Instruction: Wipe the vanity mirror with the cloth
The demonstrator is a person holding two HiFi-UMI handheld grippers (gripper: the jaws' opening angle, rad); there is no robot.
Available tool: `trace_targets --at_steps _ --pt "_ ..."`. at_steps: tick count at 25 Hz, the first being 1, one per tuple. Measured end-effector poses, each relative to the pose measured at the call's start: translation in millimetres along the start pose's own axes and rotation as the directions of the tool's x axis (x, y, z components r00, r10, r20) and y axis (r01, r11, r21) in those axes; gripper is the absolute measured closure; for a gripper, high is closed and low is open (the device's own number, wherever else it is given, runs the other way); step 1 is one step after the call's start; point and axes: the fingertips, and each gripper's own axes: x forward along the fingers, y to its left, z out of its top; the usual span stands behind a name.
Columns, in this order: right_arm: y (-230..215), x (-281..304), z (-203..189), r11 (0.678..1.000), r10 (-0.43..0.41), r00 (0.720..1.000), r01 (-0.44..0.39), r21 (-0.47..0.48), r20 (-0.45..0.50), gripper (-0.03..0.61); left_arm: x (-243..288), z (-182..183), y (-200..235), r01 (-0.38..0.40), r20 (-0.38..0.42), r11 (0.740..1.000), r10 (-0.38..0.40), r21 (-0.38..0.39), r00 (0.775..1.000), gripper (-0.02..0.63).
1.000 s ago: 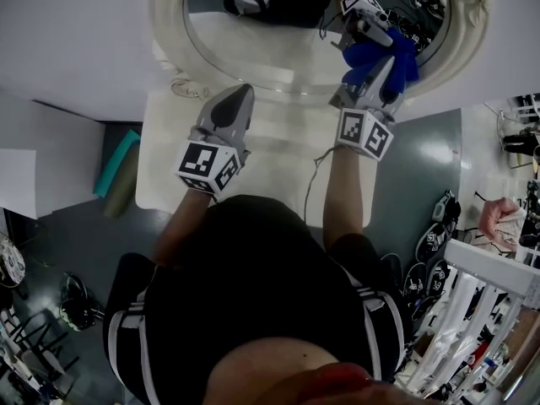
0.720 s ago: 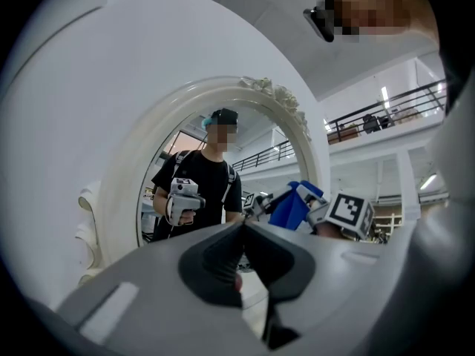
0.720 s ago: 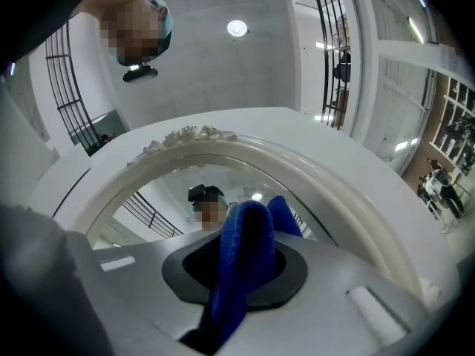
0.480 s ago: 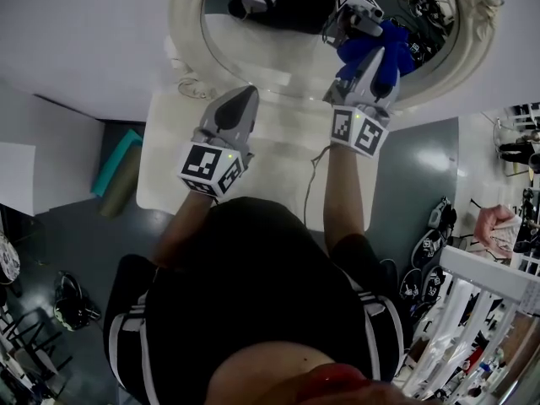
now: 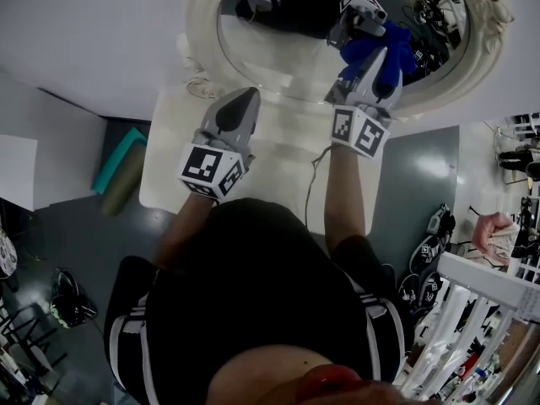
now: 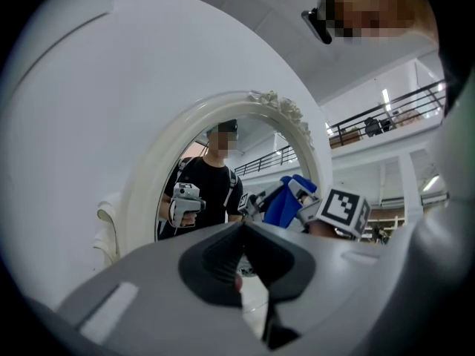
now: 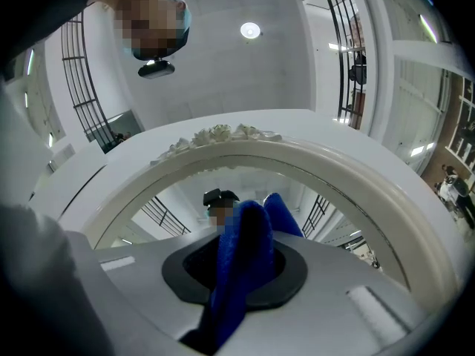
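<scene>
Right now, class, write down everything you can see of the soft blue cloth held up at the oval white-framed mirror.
The blue cloth is a deep, plain blue and looks soft and fleecy, like microfibre. It is bunched into thick folds, not spread flat. The right gripper is shut on it, and the folds stick out beyond the jaws. It is held up at the oval mirror, low on the right of the glass. It appears to meet its own reflection there, so it is probably touching the glass.

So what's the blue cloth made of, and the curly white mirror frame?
The blue cloth looks like soft, fuzzy fabric, probably microfibre: it folds limply. The mirror frame looks hard, glossy white with moulded flowers on top, maybe painted wood or plastic; can't tell which.
</scene>
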Motion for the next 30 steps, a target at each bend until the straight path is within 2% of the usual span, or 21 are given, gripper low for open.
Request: trace_targets --at_steps 6,11,18,25,30 --pt "18 5 9 0.998 0.047 0.999 -0.048 -0.044 -0.004 0.537 -4 5 -7 -0.003 0.010 1.000 0.003 0.001 1.000 0.604" --pt "58 13 0 0.995 0.082 0.997 -0.082 -0.056 -0.010 0.537 -13 7 18 -0.020 0.018 1.000 0.021 -0.009 1.000 0.604" --pt "102 19 -4 0.981 0.158 0.987 -0.161 -0.108 -0.034 0.537 -18 10 28 -0.033 0.022 0.999 0.034 -0.012 0.999 0.604" --pt "158 22 -14 0.954 0.249 0.966 -0.258 -0.152 -0.073 0.537 -29 11 41 -0.060 0.027 0.998 0.060 -0.019 0.998 0.604" --pt "200 23 -19 0.916 0.332 0.941 -0.339 -0.214 -0.068 0.537 -38 11 51 -0.079 0.029 0.997 0.080 -0.026 0.996 0.604"
